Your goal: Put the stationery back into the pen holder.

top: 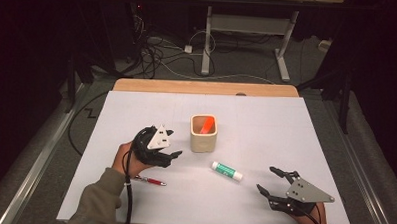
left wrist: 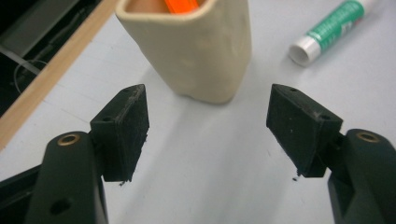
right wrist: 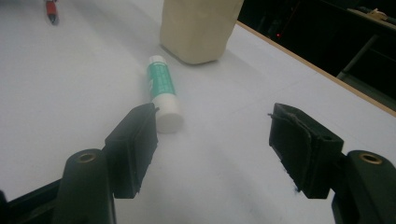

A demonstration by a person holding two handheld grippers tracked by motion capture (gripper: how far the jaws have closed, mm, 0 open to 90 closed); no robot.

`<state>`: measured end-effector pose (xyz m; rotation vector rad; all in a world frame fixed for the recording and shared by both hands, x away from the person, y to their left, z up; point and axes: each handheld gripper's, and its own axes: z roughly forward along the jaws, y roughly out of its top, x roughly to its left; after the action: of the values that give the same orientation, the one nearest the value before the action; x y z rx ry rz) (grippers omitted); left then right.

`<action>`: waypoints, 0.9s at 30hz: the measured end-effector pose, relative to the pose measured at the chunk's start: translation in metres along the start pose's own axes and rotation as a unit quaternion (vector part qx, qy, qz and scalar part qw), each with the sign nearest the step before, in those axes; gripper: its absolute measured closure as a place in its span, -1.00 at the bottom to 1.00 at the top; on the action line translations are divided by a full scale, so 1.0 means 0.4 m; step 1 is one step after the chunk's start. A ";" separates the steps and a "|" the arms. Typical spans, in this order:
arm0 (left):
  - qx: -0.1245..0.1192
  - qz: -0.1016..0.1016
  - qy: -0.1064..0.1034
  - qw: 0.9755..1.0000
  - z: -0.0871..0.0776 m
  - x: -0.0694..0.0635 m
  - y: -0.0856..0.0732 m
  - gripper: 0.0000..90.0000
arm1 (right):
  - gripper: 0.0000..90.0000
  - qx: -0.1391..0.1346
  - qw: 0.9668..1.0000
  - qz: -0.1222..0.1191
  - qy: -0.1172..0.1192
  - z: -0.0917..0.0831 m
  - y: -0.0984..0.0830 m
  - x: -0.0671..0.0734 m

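Matt cream cup (left wrist: pixel 196 51) with a slightly dimpled, rubbery-looking wall, glossy plastic glue stick (right wrist: pixel 162 91) with green label and white cap, smooth matt white table sheet (top: pixel 266 129), bare wood edge strip (top: pixel 202 87), rough-edged black rubbery pads (left wrist: pixel 123 130)

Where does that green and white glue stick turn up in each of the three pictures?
High view: the glue stick lies on the white table just right of centre, below and right of the cream cup.
Left gripper view: top right corner, right of the cup.
Right gripper view: upper middle, just below the cup.
Shared landmark: the cream cup.
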<state>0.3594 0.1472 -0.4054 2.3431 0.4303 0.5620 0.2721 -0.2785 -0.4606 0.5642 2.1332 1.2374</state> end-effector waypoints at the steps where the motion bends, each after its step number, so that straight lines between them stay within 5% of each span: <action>1: 0.006 0.000 -0.002 1.000 -0.003 -0.002 -0.004 -0.35 | -0.26 0.002 1.000 0.000 0.001 0.000 0.000 0.000; 8: 0.046 0.014 -0.023 0.999 -0.027 -0.010 -0.039 -0.35 | -0.26 0.004 1.000 -0.001 0.003 0.001 0.000 0.001; 16: 0.089 0.028 -0.057 0.994 -0.059 -0.026 -0.076 -0.35 | -0.26 0.006 1.000 -0.001 0.007 0.004 0.000 0.003; 21: 0.122 0.039 -0.079 0.989 -0.069 -0.040 -0.097 -0.35 | -0.26 0.008 1.000 0.000 0.007 0.005 0.000 0.003; 27: 0.174 0.046 -0.105 0.978 -0.059 -0.053 -0.123 -0.32 | -0.26 0.011 1.000 0.002 0.007 0.007 -0.001 0.005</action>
<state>0.3224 0.1855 -0.4289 2.7361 0.3435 0.2919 0.2725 -0.2755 -0.4625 0.5719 2.1611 1.2245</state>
